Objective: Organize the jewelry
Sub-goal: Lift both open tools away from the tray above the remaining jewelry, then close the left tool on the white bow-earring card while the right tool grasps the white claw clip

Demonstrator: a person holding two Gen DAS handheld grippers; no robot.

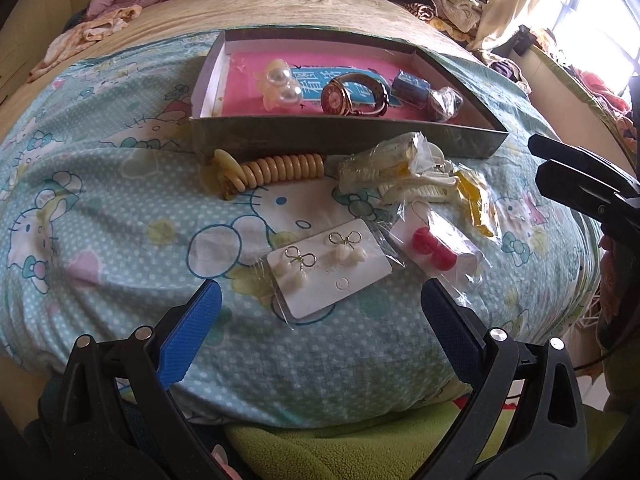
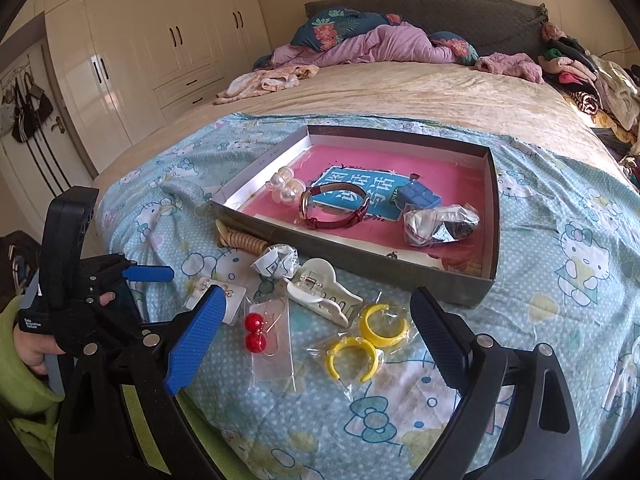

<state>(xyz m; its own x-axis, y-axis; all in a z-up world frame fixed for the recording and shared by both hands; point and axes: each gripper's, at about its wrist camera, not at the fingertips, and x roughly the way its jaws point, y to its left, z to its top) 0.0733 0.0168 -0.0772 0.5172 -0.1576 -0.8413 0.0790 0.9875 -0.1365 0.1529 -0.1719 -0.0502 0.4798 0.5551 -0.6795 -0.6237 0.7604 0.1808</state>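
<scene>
Both grippers are black plastic with bumpy blue pads (image 1: 192, 336) and round silver screws (image 2: 91, 347). The person's sleeve (image 2: 24, 384) is fuzzy and green.

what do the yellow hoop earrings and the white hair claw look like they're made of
Yellow hoop earrings: probably opaque plastic or acrylic, judging by the flat even colour and soft gloss; each sits in a clear crinkly bag. White hair claw: likely glossy moulded plastic, cream-white with cut-out teeth, and a small metal spring at its hinge.

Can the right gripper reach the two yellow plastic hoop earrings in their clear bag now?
Probably yes: the open right gripper faces the yellow hoop earrings with only bare bedsheet between.
</scene>
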